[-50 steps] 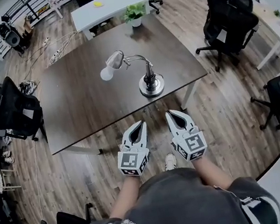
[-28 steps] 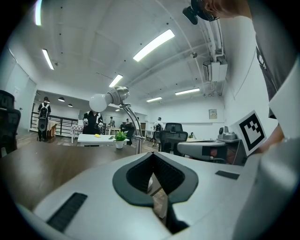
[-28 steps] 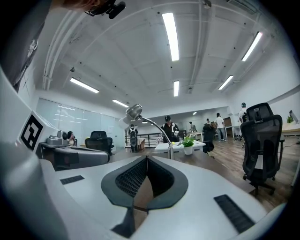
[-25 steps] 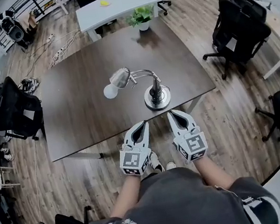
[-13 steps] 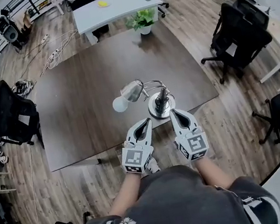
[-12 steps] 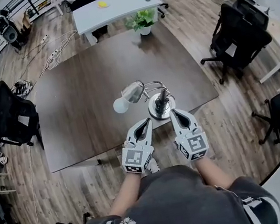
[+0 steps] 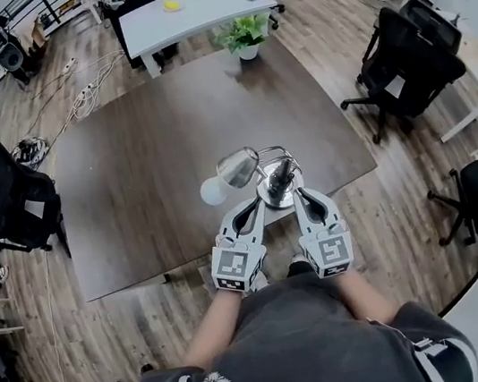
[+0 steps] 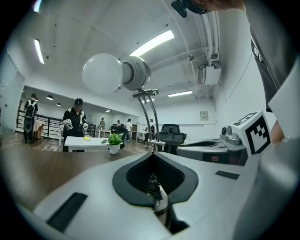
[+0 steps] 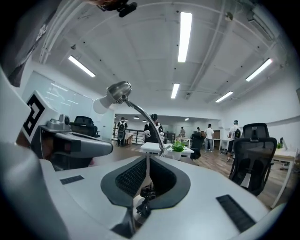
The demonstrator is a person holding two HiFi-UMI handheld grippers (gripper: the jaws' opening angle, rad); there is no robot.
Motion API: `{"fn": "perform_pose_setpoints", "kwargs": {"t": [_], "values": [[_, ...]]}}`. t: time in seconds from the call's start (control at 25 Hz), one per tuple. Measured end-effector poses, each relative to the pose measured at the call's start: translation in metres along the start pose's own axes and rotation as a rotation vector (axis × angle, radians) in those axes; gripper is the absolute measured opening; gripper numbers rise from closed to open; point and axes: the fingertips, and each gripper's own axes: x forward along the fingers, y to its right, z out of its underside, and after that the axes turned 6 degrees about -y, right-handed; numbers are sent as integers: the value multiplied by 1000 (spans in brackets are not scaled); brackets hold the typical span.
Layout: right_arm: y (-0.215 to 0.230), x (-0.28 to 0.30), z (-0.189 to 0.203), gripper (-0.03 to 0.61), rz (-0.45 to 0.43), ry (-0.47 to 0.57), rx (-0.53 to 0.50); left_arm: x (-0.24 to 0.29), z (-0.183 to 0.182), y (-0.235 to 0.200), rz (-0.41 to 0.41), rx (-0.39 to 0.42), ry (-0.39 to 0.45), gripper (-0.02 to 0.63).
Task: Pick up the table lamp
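The table lamp (image 7: 276, 186) stands near the front edge of the dark table (image 7: 123, 150): a round chrome base, a bent chrome neck, a metal shade (image 7: 240, 167) and a white bulb (image 7: 214, 191) pointing left. My left gripper (image 7: 257, 203) is shut, its tip just left of the base. My right gripper (image 7: 299, 194) is shut too, just right of the base. Neither touches the lamp. In the left gripper view the bulb (image 8: 102, 73) and neck (image 8: 149, 117) rise above the closed left gripper (image 8: 152, 153). The right gripper view shows the shade (image 9: 119, 91) over the closed right gripper (image 9: 146, 156).
A potted plant (image 7: 246, 34) stands at the table's far edge, with a white desk (image 7: 190, 8) behind it. Black office chairs stand to the right (image 7: 397, 50) and left (image 7: 13, 196). Cables lie on the wooden floor (image 7: 86, 93). People stand far off in the room.
Both grippers, still shut, have come forward to the table's front edge. Their tips now flank the lamp base, where before they were short of the table.
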Motion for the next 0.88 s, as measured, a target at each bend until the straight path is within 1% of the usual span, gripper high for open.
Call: {"fn": "perform_pose_setpoints", "kwargs": {"t": [0.08, 0.2, 0.28, 0.32, 0.36, 0.4, 0.68, 0.88], "values": [[2, 6, 3, 28, -3, 0, -6, 7, 1, -3, -6, 2, -9, 6], [8, 15, 11, 29, -20, -15, 38, 11, 4, -8, -27, -16, -31, 6], [12, 21, 13, 32, -30, -11, 39, 13, 4, -10, -40, -33, -31, 6], [14, 24, 14, 61, -37, -12, 39, 15, 4, -11, -44, -44, -30, 6], [15, 28, 15, 133, -48, -16, 43, 18, 5, -11, -47, -53, -29, 6], [17, 32, 16, 179, -61, -20, 48, 21, 7, -11, -52, -57, -29, 6], [26, 59, 19, 204, -130, -37, 55, 34, 11, -13, -98, -76, -35, 6], [25, 73, 20, 206, -174, -41, 37, 38, 10, -21, -135, -77, -40, 6]]}}
